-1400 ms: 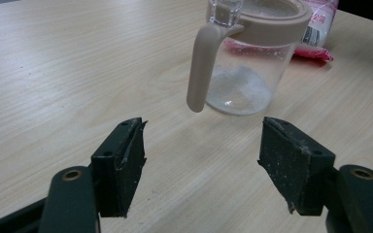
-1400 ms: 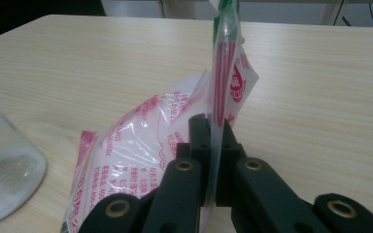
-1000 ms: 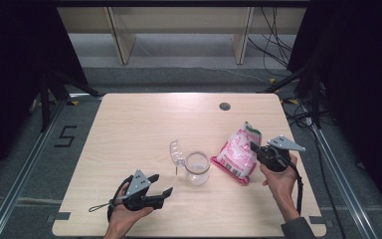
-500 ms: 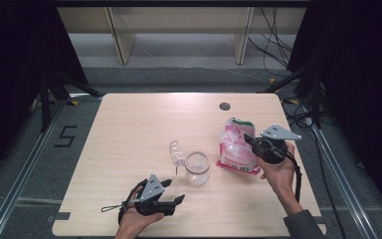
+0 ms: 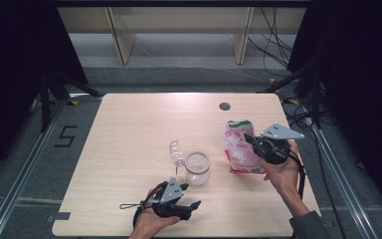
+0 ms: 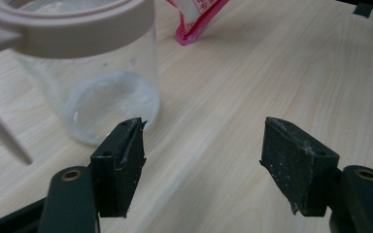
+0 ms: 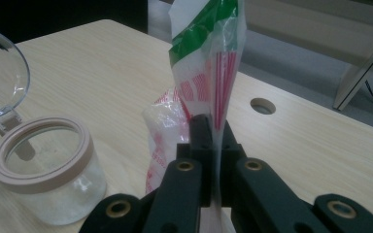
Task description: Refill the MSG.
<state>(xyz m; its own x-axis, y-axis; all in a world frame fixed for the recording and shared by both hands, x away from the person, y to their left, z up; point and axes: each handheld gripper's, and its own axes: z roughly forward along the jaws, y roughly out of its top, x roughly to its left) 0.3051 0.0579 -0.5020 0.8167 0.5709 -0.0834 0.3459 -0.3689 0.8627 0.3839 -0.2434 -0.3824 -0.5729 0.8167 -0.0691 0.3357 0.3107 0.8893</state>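
A clear glass jar (image 5: 197,168) with a beige rim stands near the table's middle front, its hinged clear lid (image 5: 176,151) swung open to the left. My right gripper (image 5: 251,139) is shut on a pink, white and green plastic bag (image 5: 238,144) and holds it upright, its bottom close to the table, to the right of the jar. In the right gripper view the jaws (image 7: 212,145) pinch the bag (image 7: 209,73), with the jar (image 7: 43,170) at lower left. My left gripper (image 5: 191,206) lies open near the front edge, just short of the jar (image 6: 92,73), nothing between its jaws.
The light wooden table (image 5: 139,124) has a round cable hole (image 5: 224,106) at the back right. Dark stands, cables and a shelf frame lie on the floor beyond the table. A corner of the bag (image 6: 194,19) shows behind the jar in the left gripper view.
My left gripper has slid right along the front edge toward the jar. My right gripper has raised the bag from lying flat to standing upright.
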